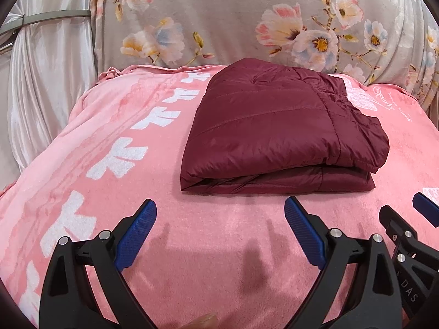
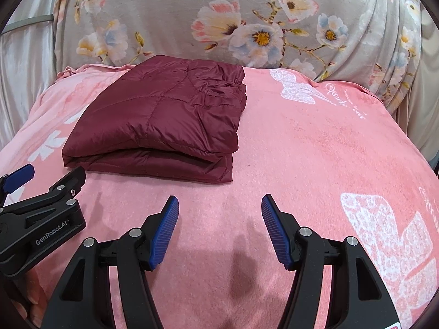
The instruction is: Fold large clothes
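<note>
The folded jacket (image 1: 277, 131) lies on the pink blanket (image 1: 109, 164), just ahead of both tools, long axis crosswise. Left tool (image 1: 219, 213) and right tool (image 2: 219, 208) both gape empty; the left sits squarer to it.

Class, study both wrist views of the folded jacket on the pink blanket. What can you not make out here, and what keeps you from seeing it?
- Jacket type and its sleeves, zip and collar: both views, tucked inside the fold.
- Blanket under the jacket: covered.
- Right gripper in the left view: cut off by the edge.
- Left gripper in the right view: far finger cut off by the edge.
- Script on the blanket: too small.
</note>
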